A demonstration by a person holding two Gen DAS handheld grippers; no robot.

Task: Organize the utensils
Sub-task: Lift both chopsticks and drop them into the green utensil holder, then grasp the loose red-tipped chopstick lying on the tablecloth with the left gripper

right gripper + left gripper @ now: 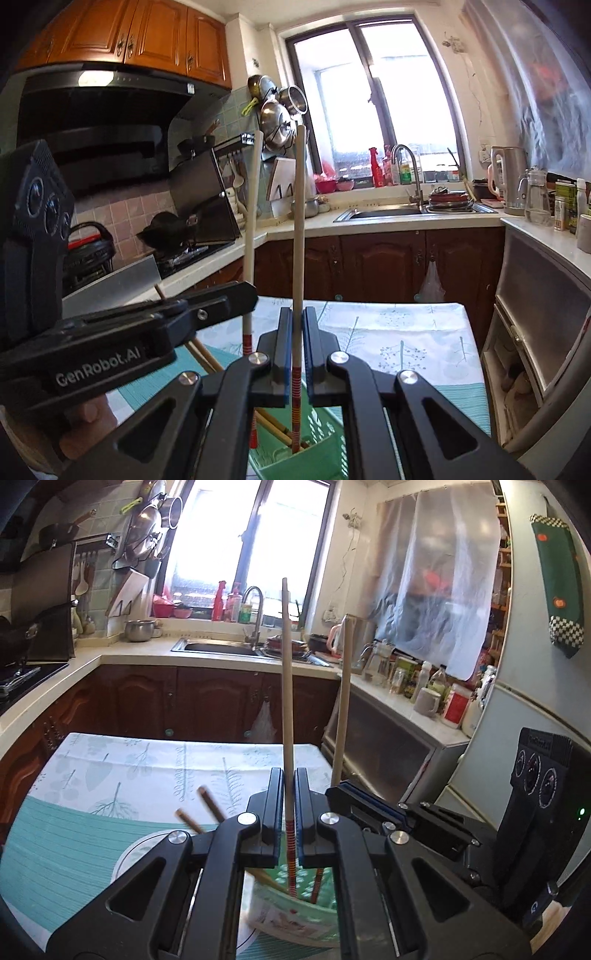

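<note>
Left wrist view shows a pale chopstick (287, 709) standing upright, pinched between the nearly closed fingers of the left gripper (289, 812), its red-banded lower end reaching down into the green holder (295, 915). Just beside it, the right gripper (295, 347) clamps a second chopstick (298, 236) the same way above that slotted holder. Two brown chopsticks (207, 808) lean out of the holder to the left. Underneath lies a leaf-print tablecloth (147, 768); beyond are dark cabinets, the sink (218, 648) and the window.
</note>
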